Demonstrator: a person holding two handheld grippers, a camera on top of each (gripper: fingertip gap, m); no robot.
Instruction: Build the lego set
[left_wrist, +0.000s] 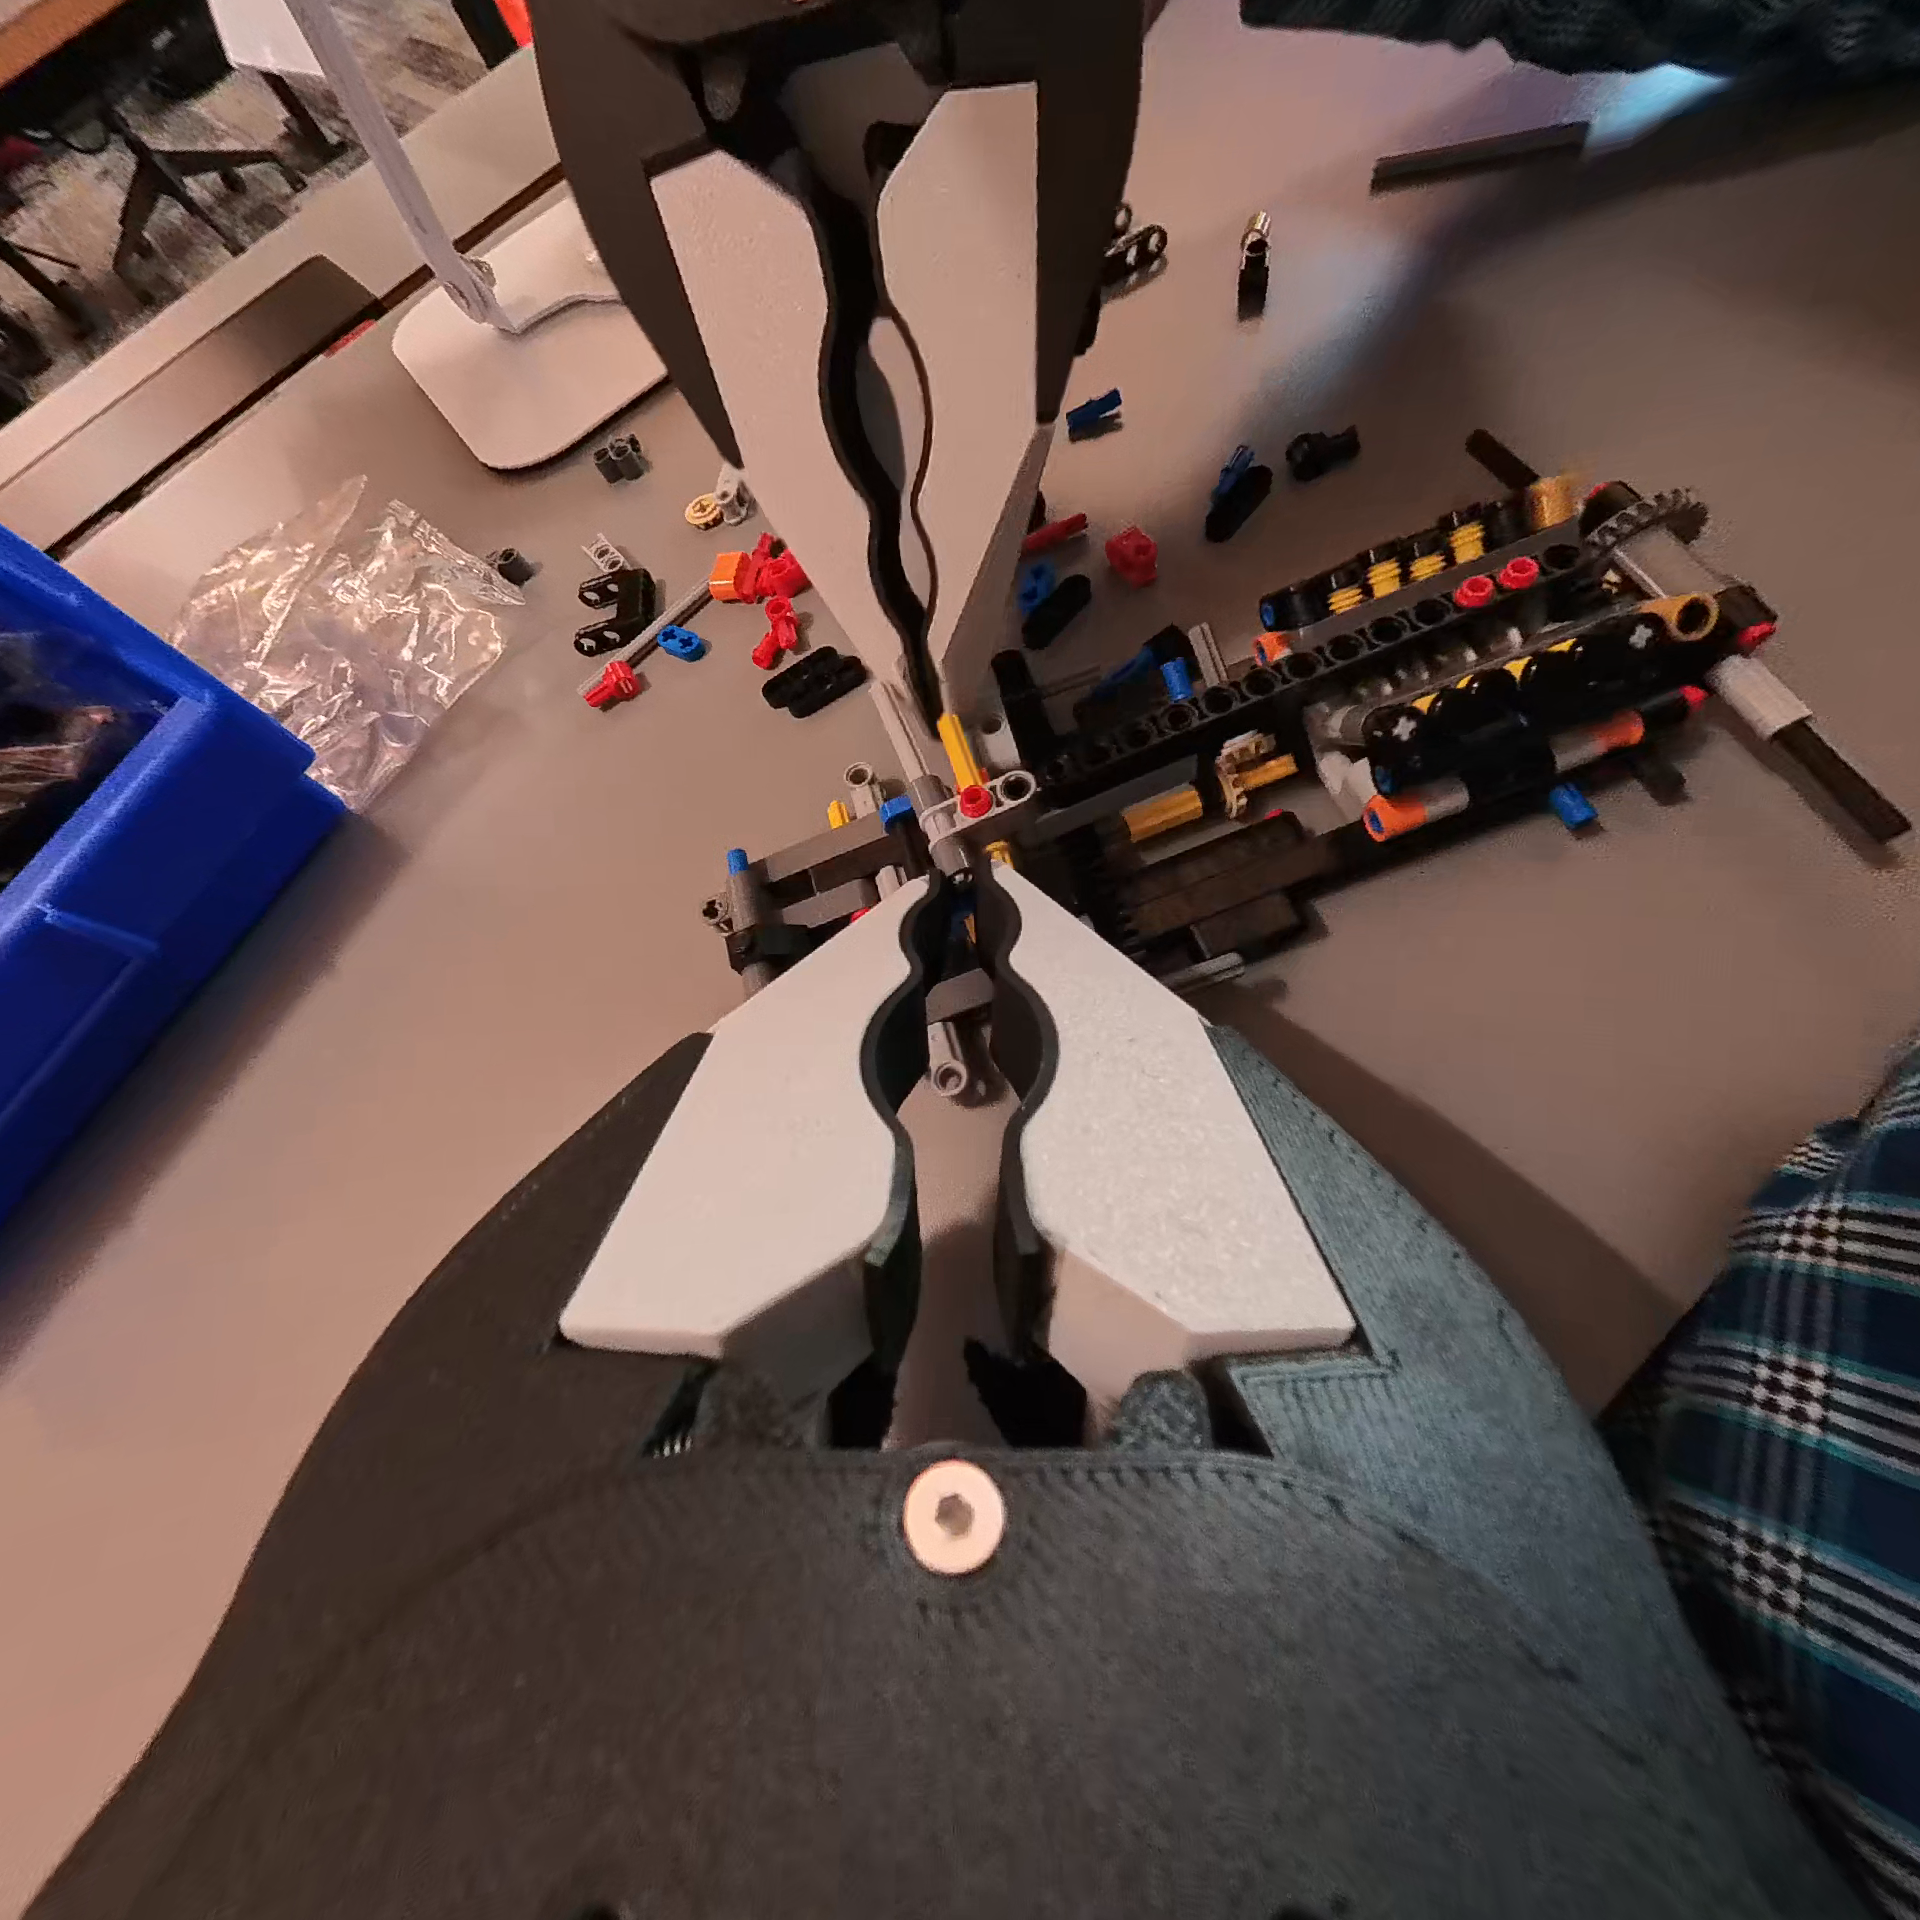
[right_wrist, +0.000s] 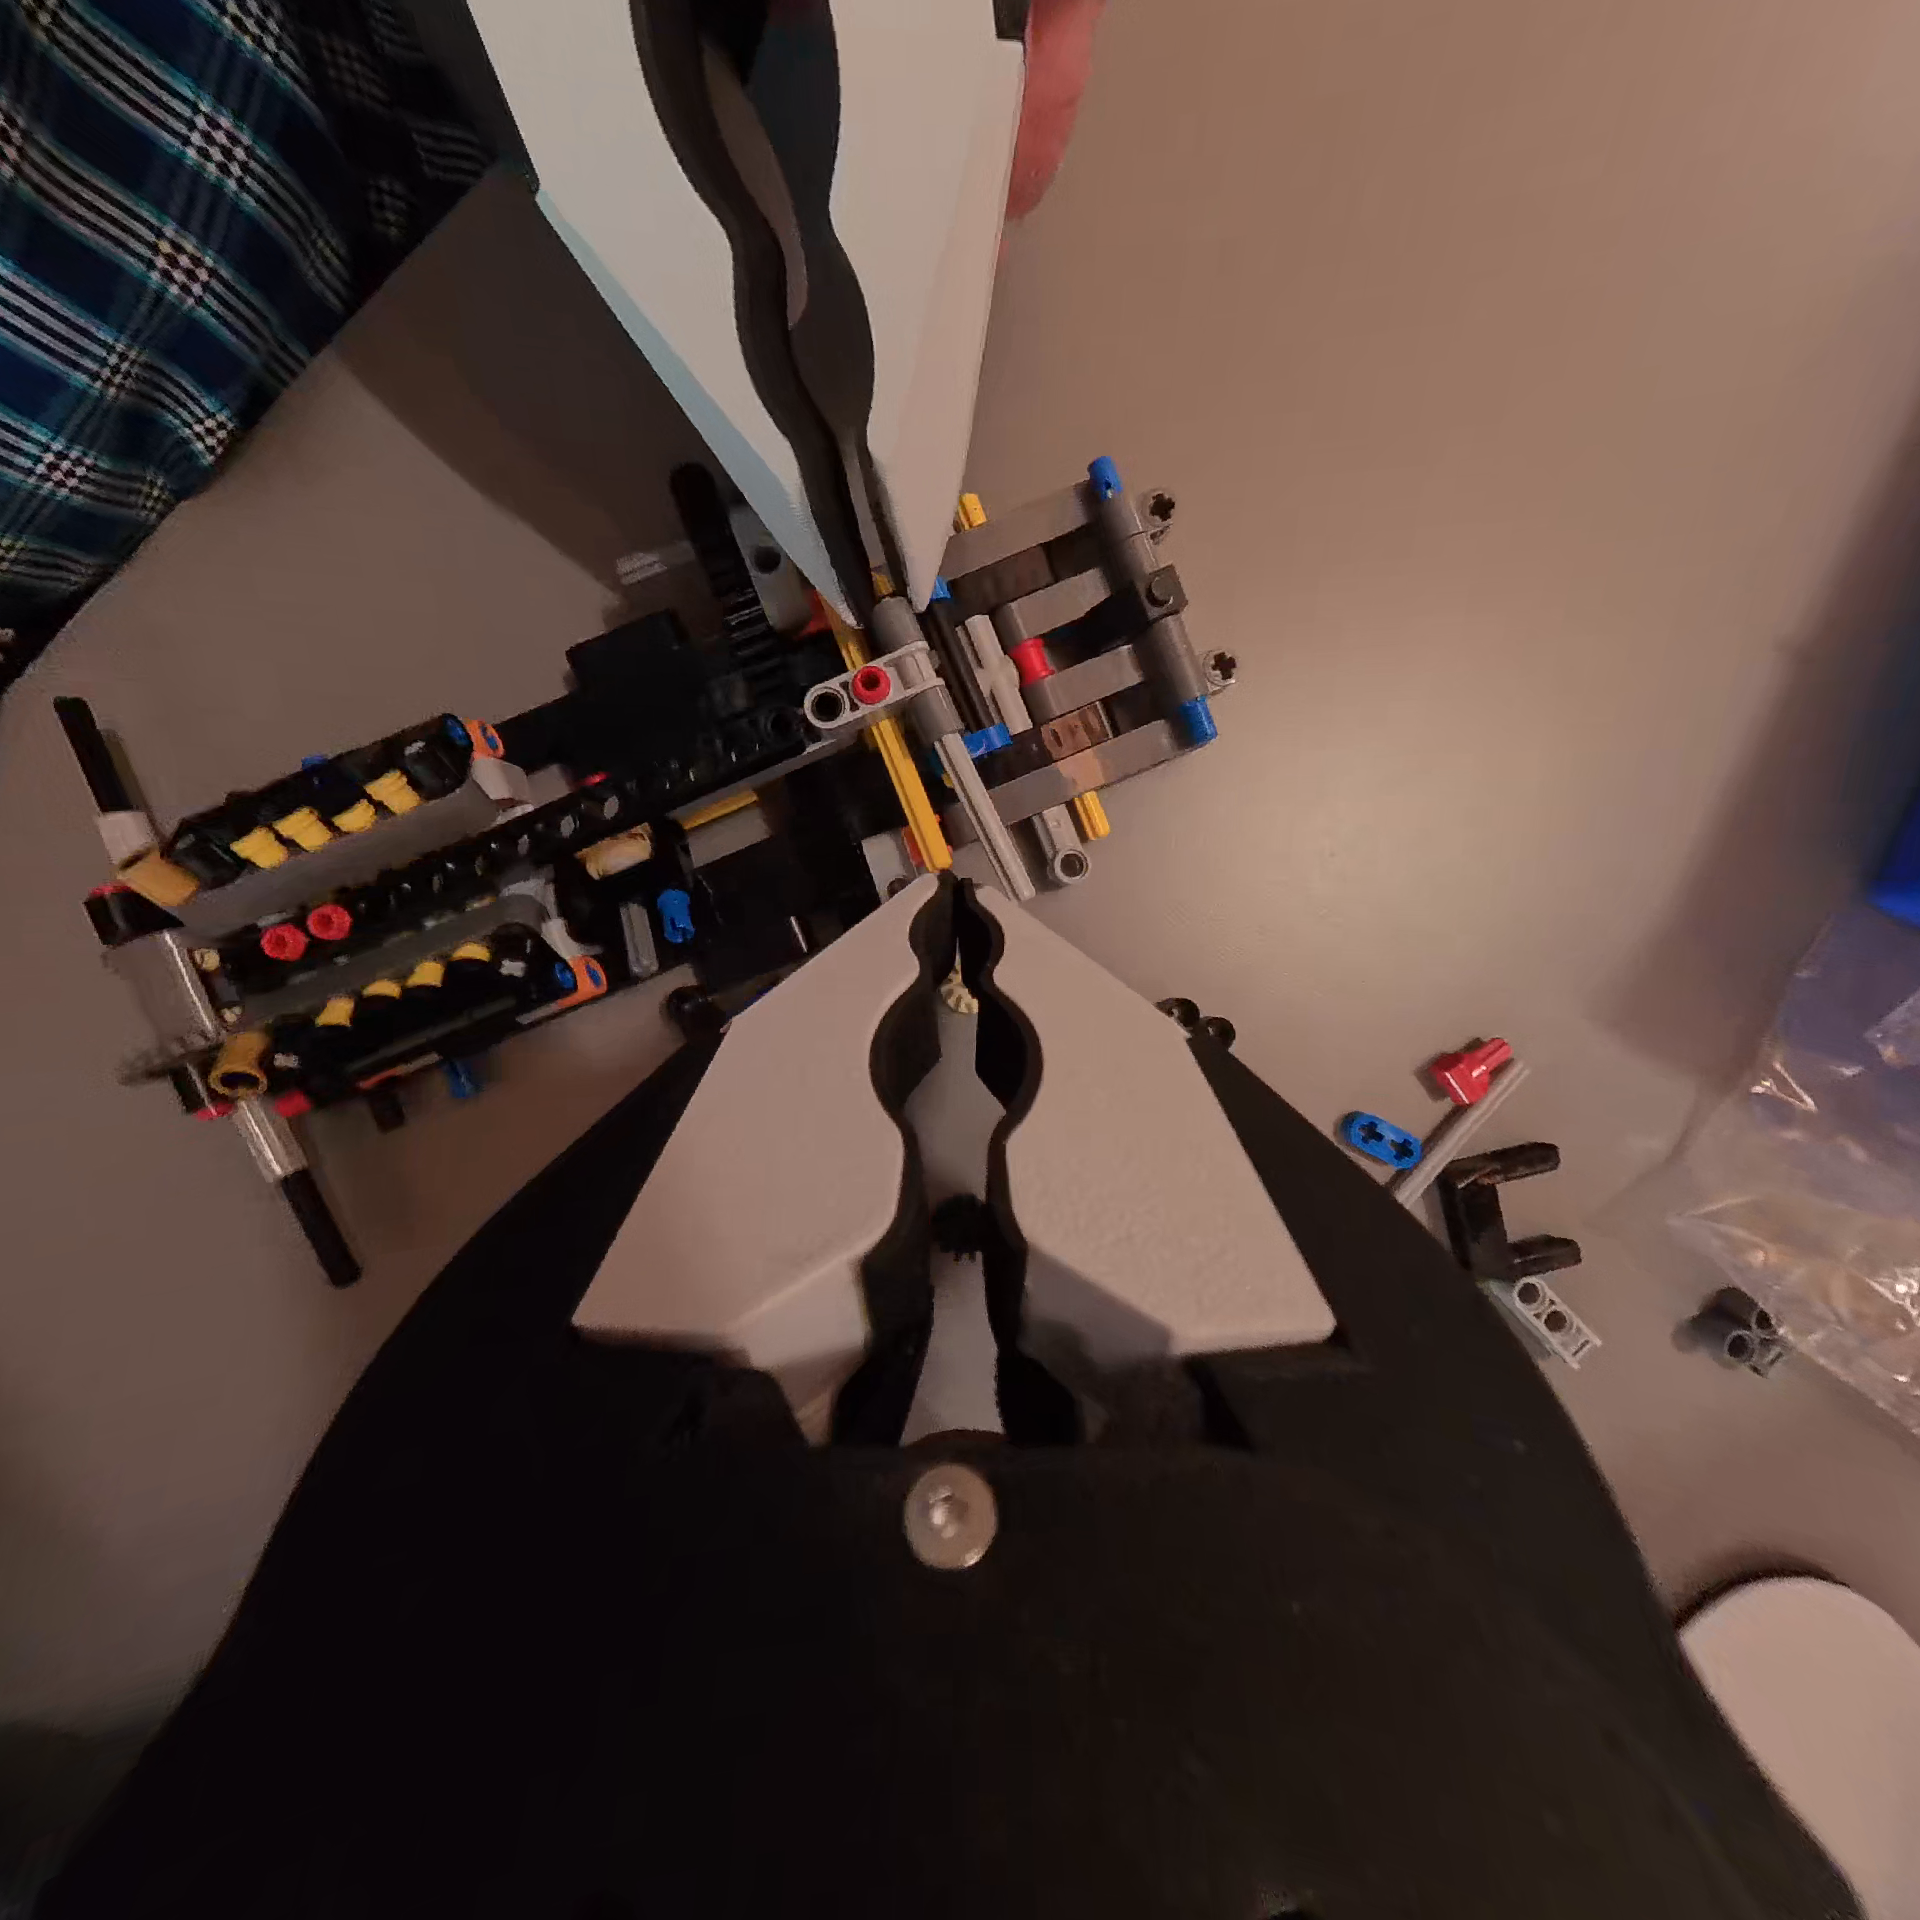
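Note:
A long black, grey and yellow lego model lies on the grey table; it also shows in the right wrist view. Its grey frame end points away from the engine block. My left gripper is shut on a grey connector at the frame's joint, and it enters the right wrist view from above. My right gripper faces it, closed at the ends of a yellow axle and a light grey axle; which one it pinches I cannot tell. It shows from above in the left wrist view.
A blue bin and a clear plastic bag sit at the left. Loose red, black and blue pieces lie behind the model, more in the right wrist view. A white lamp base stands farther back. A plaid sleeve is at the right.

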